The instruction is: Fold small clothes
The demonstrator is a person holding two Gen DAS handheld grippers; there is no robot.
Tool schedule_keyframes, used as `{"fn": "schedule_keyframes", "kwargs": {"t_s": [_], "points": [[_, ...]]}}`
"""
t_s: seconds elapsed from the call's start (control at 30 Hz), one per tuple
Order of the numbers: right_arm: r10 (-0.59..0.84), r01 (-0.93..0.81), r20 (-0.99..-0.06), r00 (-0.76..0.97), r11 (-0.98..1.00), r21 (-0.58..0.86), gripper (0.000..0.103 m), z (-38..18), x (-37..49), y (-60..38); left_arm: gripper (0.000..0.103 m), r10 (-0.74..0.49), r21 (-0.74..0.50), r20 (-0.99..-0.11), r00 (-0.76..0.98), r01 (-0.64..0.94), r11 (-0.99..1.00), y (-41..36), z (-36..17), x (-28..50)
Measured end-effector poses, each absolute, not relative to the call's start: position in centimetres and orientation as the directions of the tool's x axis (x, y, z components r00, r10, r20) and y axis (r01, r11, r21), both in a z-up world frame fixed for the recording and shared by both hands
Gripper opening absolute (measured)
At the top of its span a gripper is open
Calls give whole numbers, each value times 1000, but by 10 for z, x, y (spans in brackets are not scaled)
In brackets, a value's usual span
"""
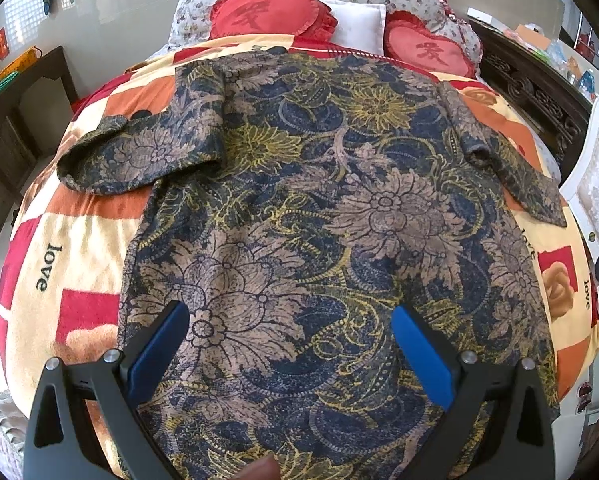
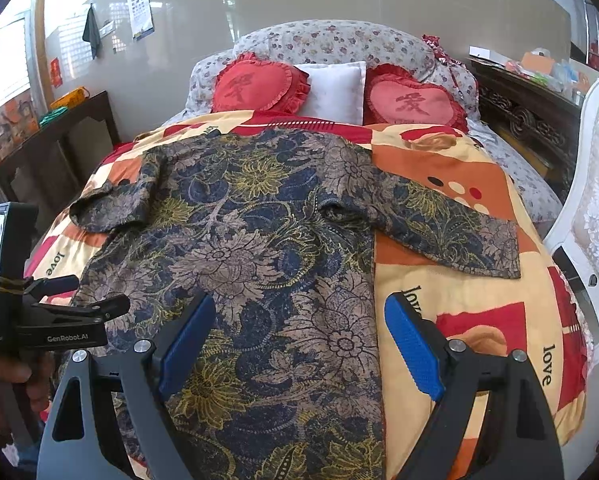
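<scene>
A short-sleeved shirt [image 1: 299,208] with a blue, tan and yellow flower print lies spread flat on the bed, collar end far, both sleeves out to the sides. It also shows in the right wrist view [image 2: 251,256]. My left gripper [image 1: 291,320] is open and empty above the shirt's near hem. My right gripper [image 2: 299,320] is open and empty over the shirt's near right edge. The left gripper's body [image 2: 47,320] shows at the left of the right wrist view.
The shirt lies on a red, orange and cream blanket [image 2: 479,312] printed "love". Two red heart cushions [image 2: 259,86] and a white pillow [image 2: 335,88] sit at the bed's head. Dark wooden furniture [image 2: 59,152] stands left, a carved sideboard [image 2: 527,120] and a white chair [image 2: 595,216] right.
</scene>
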State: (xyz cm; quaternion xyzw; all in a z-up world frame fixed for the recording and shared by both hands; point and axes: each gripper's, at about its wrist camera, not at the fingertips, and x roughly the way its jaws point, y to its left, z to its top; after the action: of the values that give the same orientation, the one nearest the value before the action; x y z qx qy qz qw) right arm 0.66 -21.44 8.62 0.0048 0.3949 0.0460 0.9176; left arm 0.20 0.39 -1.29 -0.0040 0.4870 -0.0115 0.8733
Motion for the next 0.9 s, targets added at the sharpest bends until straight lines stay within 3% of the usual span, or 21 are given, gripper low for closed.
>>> {"fn": "schedule_keyframes", "kwargs": {"t_s": [0.9], "points": [[89,-97,-731,677,995,32,97,83,14,-201,103,-26,-25,-858,512,9,1000,7,-21,4]]}}
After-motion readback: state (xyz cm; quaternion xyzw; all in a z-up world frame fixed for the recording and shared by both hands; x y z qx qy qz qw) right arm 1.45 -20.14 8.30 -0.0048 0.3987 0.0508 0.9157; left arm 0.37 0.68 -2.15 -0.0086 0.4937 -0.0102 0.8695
